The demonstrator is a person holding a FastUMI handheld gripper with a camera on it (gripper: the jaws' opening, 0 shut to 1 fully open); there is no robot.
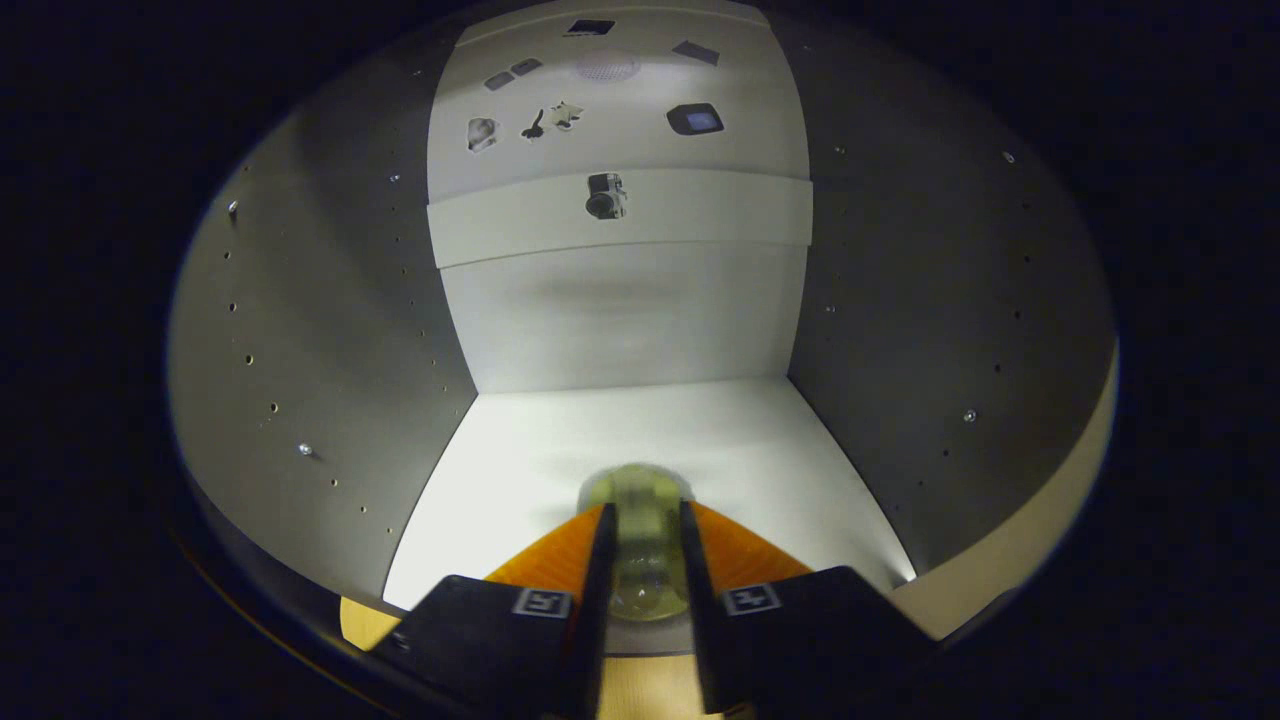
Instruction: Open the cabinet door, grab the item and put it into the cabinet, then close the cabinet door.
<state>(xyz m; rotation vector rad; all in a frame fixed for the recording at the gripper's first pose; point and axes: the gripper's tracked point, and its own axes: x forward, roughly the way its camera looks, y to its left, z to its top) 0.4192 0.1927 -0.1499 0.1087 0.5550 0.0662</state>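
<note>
Fingers of your gripper (642,520) pinch a pale round item (637,530) just over the white cabinet floor (620,430).

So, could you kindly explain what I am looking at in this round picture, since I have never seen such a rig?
The picture comes from a camera riding on a hand-held gripper, carried by a person rather than a robot arm, looking forward along its two jaws. The jaws stand close together and press on both sides of a pale, translucent item, so it is held. The gripper reaches into an open cabinet: you see grey side walls dotted with small holes, the back wall and a bright white floor. The item sits low over that floor; whether it touches it I cannot tell.
</note>
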